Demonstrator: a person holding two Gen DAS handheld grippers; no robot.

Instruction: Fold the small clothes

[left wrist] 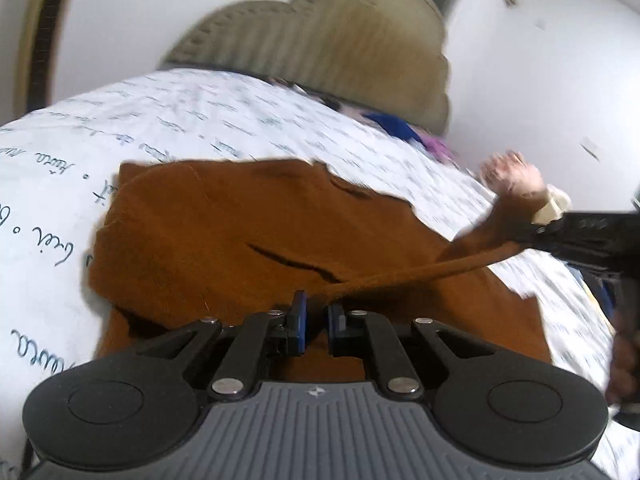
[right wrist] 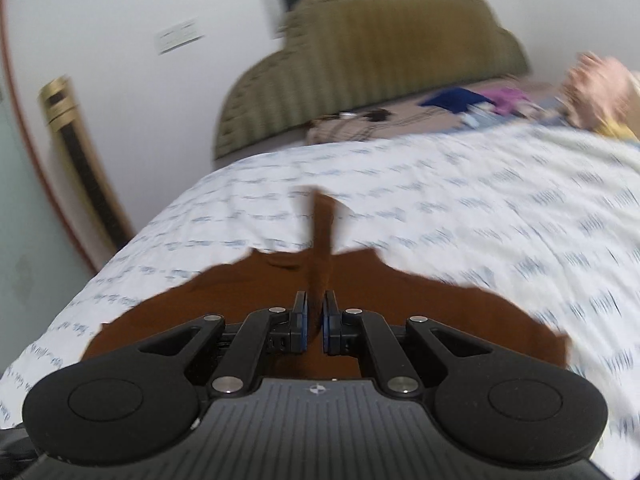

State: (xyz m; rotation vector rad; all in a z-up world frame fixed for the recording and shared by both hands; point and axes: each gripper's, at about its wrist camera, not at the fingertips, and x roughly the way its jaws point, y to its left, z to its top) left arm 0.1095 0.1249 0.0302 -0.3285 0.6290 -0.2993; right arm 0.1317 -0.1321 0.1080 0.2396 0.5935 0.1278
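The brown garment (left wrist: 224,232) lay spread on the script-printed bedsheet (left wrist: 192,120), below the padded headboard (left wrist: 320,40). My left gripper (left wrist: 317,320) was clenched on its near edge. My right gripper (right wrist: 316,320) was clamped on a strip of the same cloth, pulled taut above the sheet.

We see a bed (right wrist: 460,200) covered by a white sheet (left wrist: 200,120) printed with blue handwriting. Behind it stands a scalloped olive-tan padded headboard (right wrist: 360,64) against plain white walls (left wrist: 540,60). A wall switch plate (right wrist: 178,36) sits left of the headboard, and a gold-and-dark upright frame (right wrist: 80,152) leans lower left.
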